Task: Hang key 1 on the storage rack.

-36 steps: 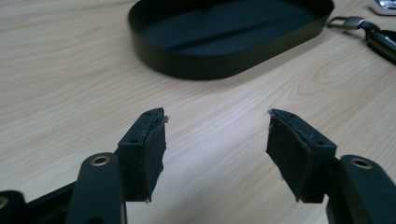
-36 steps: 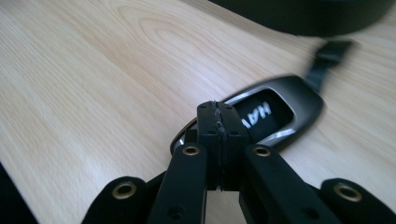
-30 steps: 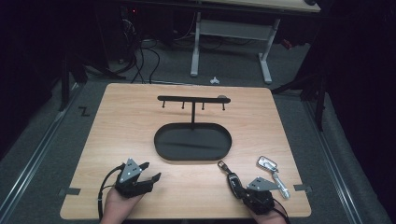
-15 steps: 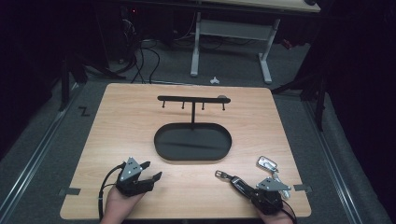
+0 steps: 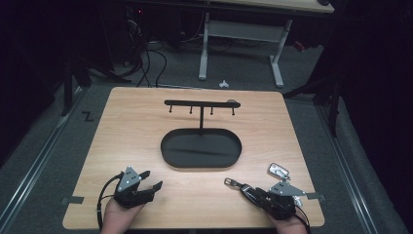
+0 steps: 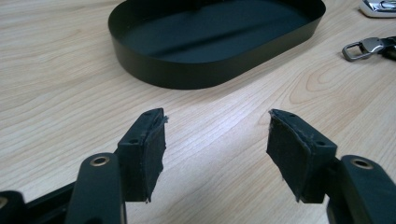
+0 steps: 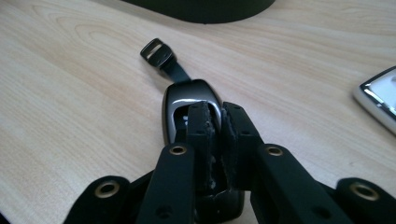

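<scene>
Two grippers, one job: hang key fobs on the rack, by my read, and nothing is hung yet. Wooden table [image 5: 122,146] carries a black oval tray [image 5: 165,151] at centre, with the hook rack [image 5: 199,103] rising at its 12 o'clock, hooks bare. Left gripper [image 6: 215,135] sits idle at 7 o'clock of the tray, jaws spread wide with nothing between them. Right gripper [image 7: 215,114] is at 5 o'clock, jaws nearly together and just easing apart, tips over the black key fob [image 7: 187,93], which lies flat on the wood; can't tell if it's pinched. Silver fob [image 5: 278,170] lies untouched at 4 o'clock. Left: lift, carry and hook both.
</scene>
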Demonstrator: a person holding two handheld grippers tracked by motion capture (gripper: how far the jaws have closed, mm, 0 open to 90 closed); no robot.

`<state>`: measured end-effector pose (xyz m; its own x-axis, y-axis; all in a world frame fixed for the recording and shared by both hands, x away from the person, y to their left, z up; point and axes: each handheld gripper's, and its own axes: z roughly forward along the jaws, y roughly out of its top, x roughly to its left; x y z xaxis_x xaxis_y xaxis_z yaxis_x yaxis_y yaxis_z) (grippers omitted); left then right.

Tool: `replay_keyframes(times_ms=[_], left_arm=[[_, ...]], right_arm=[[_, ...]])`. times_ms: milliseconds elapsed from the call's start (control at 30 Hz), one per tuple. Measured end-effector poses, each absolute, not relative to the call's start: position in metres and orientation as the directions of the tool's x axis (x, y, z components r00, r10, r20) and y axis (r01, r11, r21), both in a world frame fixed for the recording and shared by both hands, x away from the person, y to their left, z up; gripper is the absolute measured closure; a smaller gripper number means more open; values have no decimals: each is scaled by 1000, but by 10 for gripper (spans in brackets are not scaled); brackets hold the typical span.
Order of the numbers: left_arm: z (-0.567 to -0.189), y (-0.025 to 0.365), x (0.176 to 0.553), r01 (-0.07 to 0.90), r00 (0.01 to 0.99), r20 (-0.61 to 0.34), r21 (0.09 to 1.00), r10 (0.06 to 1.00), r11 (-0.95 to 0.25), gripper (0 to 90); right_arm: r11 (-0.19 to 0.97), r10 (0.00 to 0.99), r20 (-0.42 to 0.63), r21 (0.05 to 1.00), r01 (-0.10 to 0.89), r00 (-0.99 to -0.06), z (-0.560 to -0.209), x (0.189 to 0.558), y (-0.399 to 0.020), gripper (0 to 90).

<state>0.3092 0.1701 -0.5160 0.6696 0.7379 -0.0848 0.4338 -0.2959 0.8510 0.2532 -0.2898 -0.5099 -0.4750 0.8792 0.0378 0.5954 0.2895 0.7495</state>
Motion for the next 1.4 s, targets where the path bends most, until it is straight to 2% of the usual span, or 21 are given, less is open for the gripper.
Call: replay_keyframes(times_ms=[333,467,1033,1400], left_arm=[[-519,178,306,444,662,-87,846,744,-296,375],[-518,179,306,442,662,-86,848,745,-294,375],[-521,180,310,438,679,-92,847,728,-302,375],[-520,175,308,431,685,-79,846,724,-315,375]], right_arm=[[355,867,-12,716,602,-498,-504,266,-283,689],[379,863,-14,680,628,-505,-499,274,-279,598],[485,852,-77,486,727,-517,-482,289,-262,495],[625,773,-151,342,701,-616,-470,298,-244,420]])
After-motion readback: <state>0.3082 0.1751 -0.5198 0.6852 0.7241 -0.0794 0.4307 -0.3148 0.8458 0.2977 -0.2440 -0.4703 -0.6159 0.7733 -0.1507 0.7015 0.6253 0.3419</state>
